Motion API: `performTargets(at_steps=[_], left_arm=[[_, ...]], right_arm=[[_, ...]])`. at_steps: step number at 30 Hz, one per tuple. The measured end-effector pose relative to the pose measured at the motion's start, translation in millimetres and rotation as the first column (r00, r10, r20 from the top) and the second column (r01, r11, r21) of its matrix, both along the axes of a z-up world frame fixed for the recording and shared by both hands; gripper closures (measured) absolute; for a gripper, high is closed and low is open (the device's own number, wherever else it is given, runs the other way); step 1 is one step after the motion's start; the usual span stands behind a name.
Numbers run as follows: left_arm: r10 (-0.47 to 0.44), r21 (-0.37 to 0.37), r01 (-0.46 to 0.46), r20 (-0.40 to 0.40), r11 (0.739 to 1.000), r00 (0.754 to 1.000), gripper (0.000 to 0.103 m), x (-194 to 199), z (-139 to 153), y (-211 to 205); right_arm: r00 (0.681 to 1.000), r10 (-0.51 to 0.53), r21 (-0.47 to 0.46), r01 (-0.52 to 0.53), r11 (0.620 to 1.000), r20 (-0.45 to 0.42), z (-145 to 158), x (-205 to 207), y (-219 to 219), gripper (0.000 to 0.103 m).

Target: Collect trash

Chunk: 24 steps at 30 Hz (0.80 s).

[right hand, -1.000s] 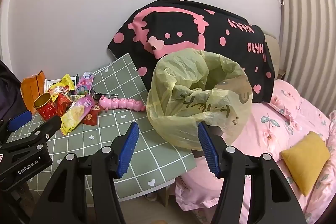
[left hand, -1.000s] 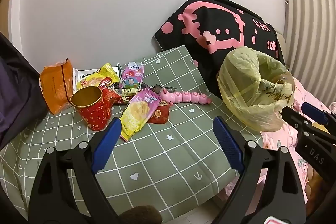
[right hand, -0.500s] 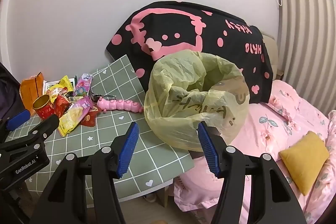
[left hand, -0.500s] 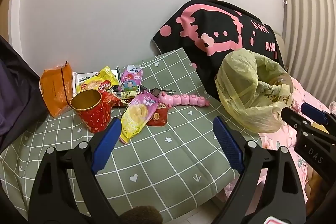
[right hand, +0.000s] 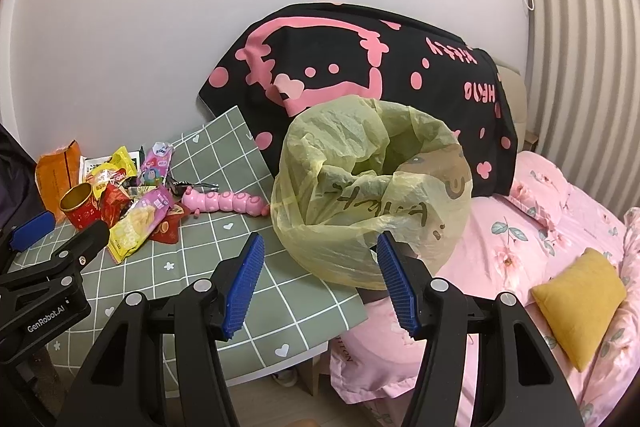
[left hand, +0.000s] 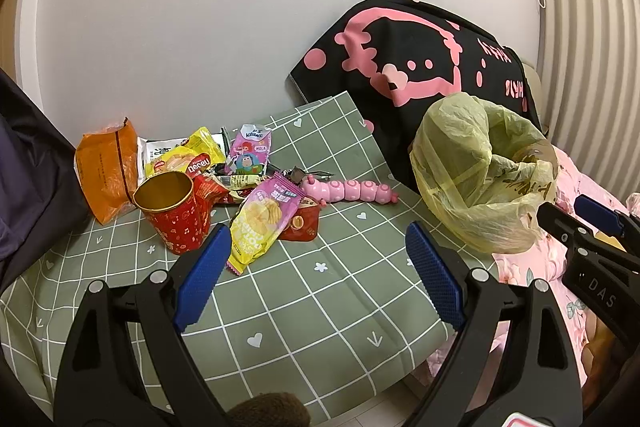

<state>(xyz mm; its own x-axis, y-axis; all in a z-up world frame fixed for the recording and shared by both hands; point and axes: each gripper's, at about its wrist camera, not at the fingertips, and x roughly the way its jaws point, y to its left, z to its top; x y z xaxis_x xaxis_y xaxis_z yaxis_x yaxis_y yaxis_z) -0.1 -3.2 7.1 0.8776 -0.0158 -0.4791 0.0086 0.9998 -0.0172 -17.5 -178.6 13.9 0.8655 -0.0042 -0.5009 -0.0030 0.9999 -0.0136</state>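
Observation:
A heap of snack wrappers lies at the far left of the green checked tablecloth (left hand: 320, 291): an orange bag (left hand: 106, 169), a red paper cup (left hand: 174, 215), a yellow-pink chip packet (left hand: 264, 219) and a pink pouch (left hand: 248, 155). A pink caterpillar toy (left hand: 348, 191) lies beside them. A yellow bin bag (right hand: 372, 195) stands open at the table's right edge. My left gripper (left hand: 316, 279) hovers open over the near cloth, short of the wrappers. My right gripper (right hand: 320, 283) is open just in front of the bag, holding nothing.
A black blanket with pink print (right hand: 360, 67) leans on the wall behind the bag. A pink flowered bed (right hand: 540, 227) with a yellow cushion (right hand: 576, 299) lies to the right. Dark fabric (left hand: 28, 167) borders the table's left side.
Both grippers have drifted slightly; the wrappers and bag sit a little lower and nearer in each view. Nothing was taken hold of and both stay open.

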Motion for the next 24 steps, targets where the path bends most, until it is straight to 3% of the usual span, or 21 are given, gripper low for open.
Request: performTargets(at_steps=[24], left_arm=[[-0.002, 0.002, 0.002, 0.004, 1.0, 1.0, 0.019, -2.5, -1.0, -9.7]], right_arm=[[1.0, -0.003, 0.003, 0.003, 1.0, 0.001, 0.1, -0.4, -3.9, 0.048]])
